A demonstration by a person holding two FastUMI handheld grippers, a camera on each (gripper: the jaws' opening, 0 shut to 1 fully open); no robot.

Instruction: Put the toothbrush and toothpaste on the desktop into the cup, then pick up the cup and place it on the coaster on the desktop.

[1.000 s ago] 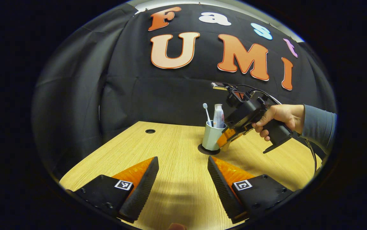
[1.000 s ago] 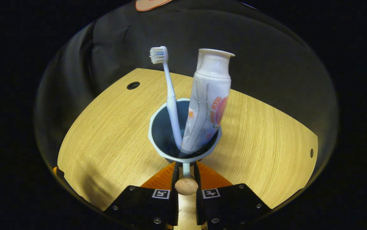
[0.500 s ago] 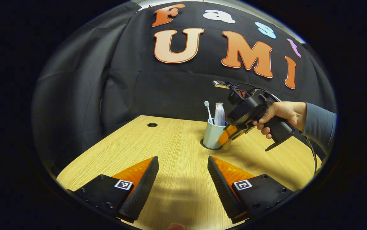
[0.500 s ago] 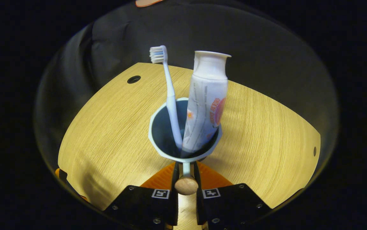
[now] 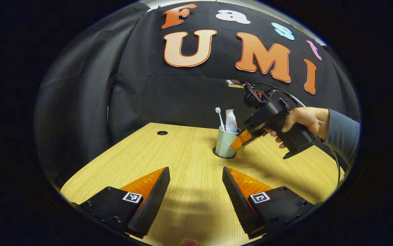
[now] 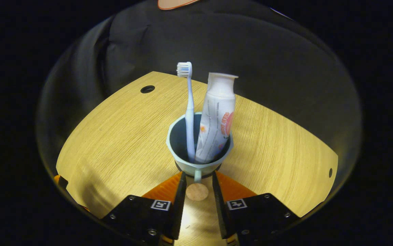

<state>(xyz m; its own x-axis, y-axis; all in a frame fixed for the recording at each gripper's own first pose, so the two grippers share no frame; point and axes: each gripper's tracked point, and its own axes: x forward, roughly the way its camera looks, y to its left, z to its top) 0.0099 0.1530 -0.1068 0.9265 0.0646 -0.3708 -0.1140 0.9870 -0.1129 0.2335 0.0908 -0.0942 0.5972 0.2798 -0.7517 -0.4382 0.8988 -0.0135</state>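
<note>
Right gripper view: the right gripper [image 6: 197, 201] stands parted, its fingers flanking the cup [image 6: 199, 150] handle's round knob without pressing it. Holding toothbrush [image 6: 189, 109] and toothpaste [image 6: 216, 119], the cup sits on the dark coaster [image 5: 217, 154]. Nearer, the left gripper [image 5: 196, 191] hangs wide open, empty, above the desktop [image 5: 183, 160].

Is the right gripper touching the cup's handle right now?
Apart. In the right gripper view the right gripper stands open, with bare gaps between each finger and the cup's handle.
</note>
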